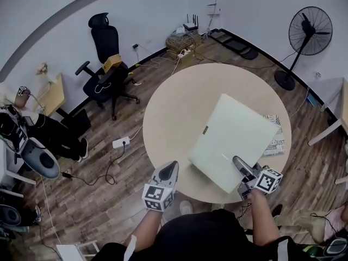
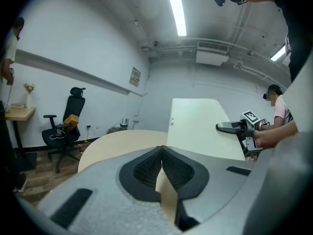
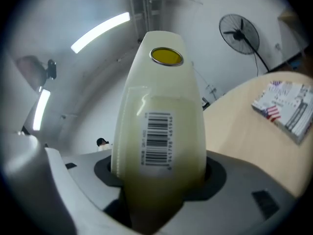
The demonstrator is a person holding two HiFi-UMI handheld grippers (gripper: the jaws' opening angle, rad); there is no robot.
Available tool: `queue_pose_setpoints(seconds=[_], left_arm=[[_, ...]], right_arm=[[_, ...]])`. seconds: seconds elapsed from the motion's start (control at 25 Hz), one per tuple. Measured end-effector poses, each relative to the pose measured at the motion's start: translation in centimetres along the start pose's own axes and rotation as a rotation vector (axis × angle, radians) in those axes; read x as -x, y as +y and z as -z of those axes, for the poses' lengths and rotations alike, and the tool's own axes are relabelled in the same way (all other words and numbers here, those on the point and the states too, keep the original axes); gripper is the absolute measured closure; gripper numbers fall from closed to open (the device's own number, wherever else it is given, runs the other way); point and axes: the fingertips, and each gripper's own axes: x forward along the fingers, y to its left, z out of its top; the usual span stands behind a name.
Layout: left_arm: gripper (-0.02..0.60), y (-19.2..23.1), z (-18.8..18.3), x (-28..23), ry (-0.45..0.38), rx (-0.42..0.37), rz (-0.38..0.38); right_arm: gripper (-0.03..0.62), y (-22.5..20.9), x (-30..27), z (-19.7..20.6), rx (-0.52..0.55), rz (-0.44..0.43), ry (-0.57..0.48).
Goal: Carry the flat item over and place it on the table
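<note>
The flat item (image 1: 231, 140) is a pale cream, thin rectangular box. It is held at a slant over the right half of the round beige table (image 1: 174, 105). My right gripper (image 1: 243, 169) is shut on its near edge. In the right gripper view the box's narrow edge with a barcode label (image 3: 157, 138) fills the space between the jaws, and a yellow round sticker (image 3: 166, 56) sits at its far end. Whether the box touches the tabletop I cannot tell. My left gripper (image 1: 167, 173) hovers at the table's near edge, shut and holding nothing, left of the box (image 2: 203, 124).
A printed magazine (image 1: 276, 136) lies on the table's right side, partly under the box. On the wooden floor are a black office chair (image 1: 106, 64), a standing fan (image 1: 307, 34), a white power strip (image 1: 120, 142) and cables. A person (image 1: 22, 118) sits at the far left.
</note>
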Motion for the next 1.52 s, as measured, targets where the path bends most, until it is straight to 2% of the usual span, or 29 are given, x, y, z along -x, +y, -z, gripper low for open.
queue_pose_setpoints(seconds=[0.12, 0.2, 0.36, 0.48, 0.72, 0.92, 1.0, 1.24, 1.36, 1.52], left_arm=[[0.575, -0.4, 0.7, -0.5, 0.010, 0.005, -0.018], [0.575, -0.9, 1.2, -0.8, 0.019, 0.010, -0.030], [0.575, -1.2, 2.4, -1.2, 0.039, 0.024, -0.053], [0.575, -0.8, 3.1, -1.2, 0.055, 0.049, -0.072], [0.575, -0.1, 3.7, -0.6, 0.063, 0.075, -0.098], [0.575, 0.5, 4.2, 0.0, 0.076, 0.075, -0.124], [0.575, 0.7, 4.2, 0.2, 0.075, 0.082, -0.135], [0.575, 1.5, 5.0, 1.1, 0.084, 0.101, -0.163], [0.575, 1.8, 5.0, 1.5, 0.080, 0.109, -0.176], [0.575, 2.0, 5.2, 1.9, 0.077, 0.120, -0.185]], right_arm=[[0.303, -0.8, -0.9, 1.1, -0.157, -0.103, 0.056], [0.303, -1.8, -1.0, 1.9, -0.230, -0.141, 0.095], [0.303, -4.0, -1.6, 3.7, -0.360, -0.174, 0.192], [0.301, -5.6, -2.6, 5.2, -0.451, -0.166, 0.246], [0.301, -7.7, -4.3, 8.9, -0.489, -0.093, 0.368], [0.298, -7.9, -5.7, 11.7, -0.618, -0.128, 0.446], [0.298, -8.1, -6.2, 12.5, -0.649, -0.118, 0.470], [0.298, -9.3, -7.1, 14.8, -0.599, -0.056, 0.566], [0.298, -8.7, -7.7, 15.7, -0.620, -0.078, 0.594], [0.292, -8.5, -8.1, 16.3, -0.614, -0.057, 0.617]])
